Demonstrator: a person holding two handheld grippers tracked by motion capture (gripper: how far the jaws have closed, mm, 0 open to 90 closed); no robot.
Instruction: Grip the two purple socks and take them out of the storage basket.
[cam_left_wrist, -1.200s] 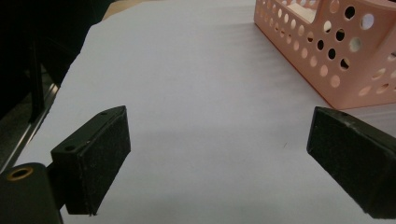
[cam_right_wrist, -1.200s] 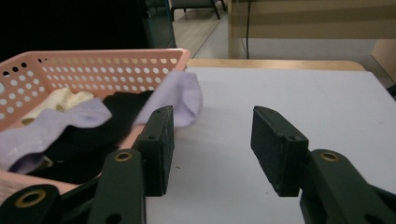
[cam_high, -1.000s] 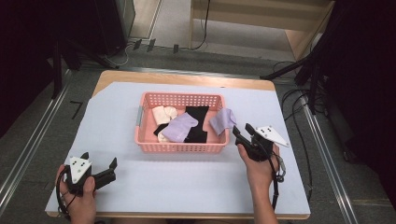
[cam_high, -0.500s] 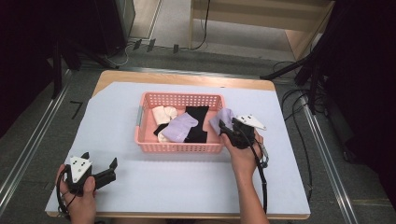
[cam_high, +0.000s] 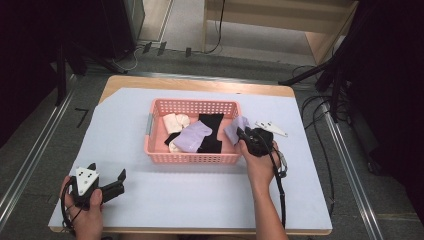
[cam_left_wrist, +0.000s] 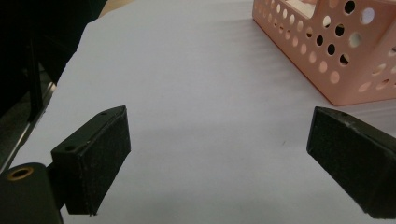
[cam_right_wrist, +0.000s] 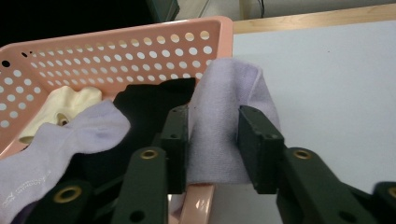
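White tabletop (cam_high: 200, 200) lies under the gaping left tool (cam_left_wrist: 219, 154); right tool (cam_right_wrist: 212, 140) clamps lavender sock (cam_right_wrist: 224, 107) over basket rim (cam_right_wrist: 198, 205).

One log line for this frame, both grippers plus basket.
right gripper: shut on lilac sock draped over rim of pink perforated plastic basket | left gripper: open, idle over white table cover

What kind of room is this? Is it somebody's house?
Probably a lab or workshop, not a house. A white-covered table holds a pink basket of socks, cables trail across the floor, and each hand works a gripper tool.
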